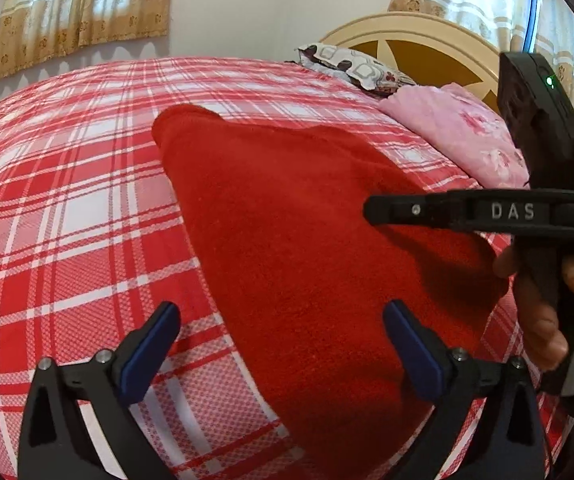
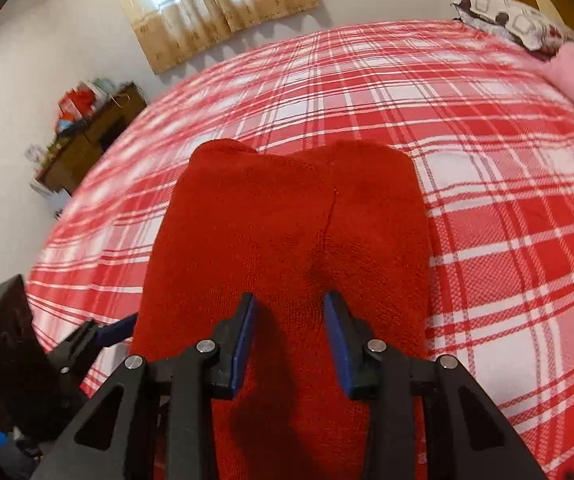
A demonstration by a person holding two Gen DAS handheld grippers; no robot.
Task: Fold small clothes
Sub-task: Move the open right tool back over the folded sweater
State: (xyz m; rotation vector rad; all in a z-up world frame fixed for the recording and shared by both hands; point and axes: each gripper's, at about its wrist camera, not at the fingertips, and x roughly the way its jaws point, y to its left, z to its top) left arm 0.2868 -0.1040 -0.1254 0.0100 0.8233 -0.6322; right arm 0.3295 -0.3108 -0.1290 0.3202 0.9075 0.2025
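Note:
A small red knitted garment (image 1: 307, 248) lies flat on the red and white checked bedspread (image 1: 67, 200); in the right wrist view (image 2: 287, 232) its two short legs point away from me. My left gripper (image 1: 283, 320) is open above the garment's near left edge, empty. My right gripper (image 2: 290, 312) is open with a narrower gap, hovering over the middle of the garment, empty. It shows from the side in the left wrist view (image 1: 371, 210), above the garment's right part. The left gripper shows at the lower left of the right wrist view (image 2: 111, 330).
A pink floral cloth (image 1: 463, 132) and a patterned pillow (image 1: 351, 64) lie at the head of the bed by the headboard (image 1: 427, 44). A wooden dresser (image 2: 87, 136) with clutter stands beside the bed against the wall.

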